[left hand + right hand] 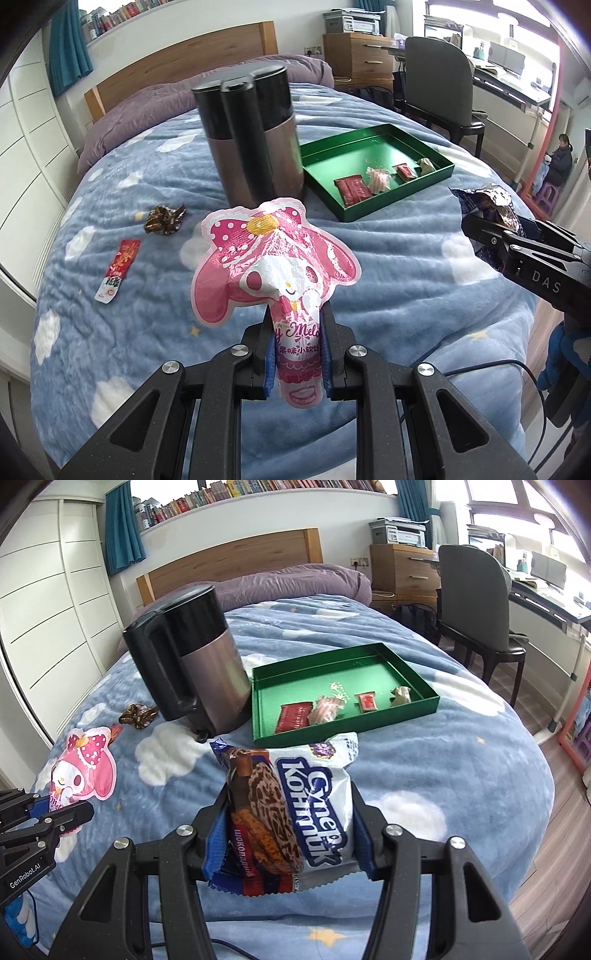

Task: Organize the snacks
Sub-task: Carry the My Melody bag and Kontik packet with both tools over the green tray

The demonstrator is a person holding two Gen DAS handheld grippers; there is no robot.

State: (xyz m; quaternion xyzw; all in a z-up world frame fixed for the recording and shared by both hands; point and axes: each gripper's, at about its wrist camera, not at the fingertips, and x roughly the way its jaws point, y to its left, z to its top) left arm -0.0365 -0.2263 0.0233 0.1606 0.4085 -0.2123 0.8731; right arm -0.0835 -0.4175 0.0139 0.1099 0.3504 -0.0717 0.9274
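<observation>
My left gripper (297, 325) is shut on the lower end of a pink rabbit-shaped candy pouch (273, 258), held above the blue cloud blanket. That pouch (83, 771) also shows at the left of the right wrist view, in the left gripper (79, 814). My right gripper (290, 805) is shut on a blue-and-white chocolate wafer packet (295, 801); the same packet (487, 206) appears at the right of the left wrist view. A green tray (439, 173) (432, 701) lies ahead on the bed with several small wrapped snacks inside.
A tall kettle (255, 136) (199, 664) stands just left of the tray. A brown crumpled wrapper (164, 219) (138, 714) and a red sachet (118, 271) lie on the blanket at the left. A chair (476, 602) and a desk stand beside the bed at the right.
</observation>
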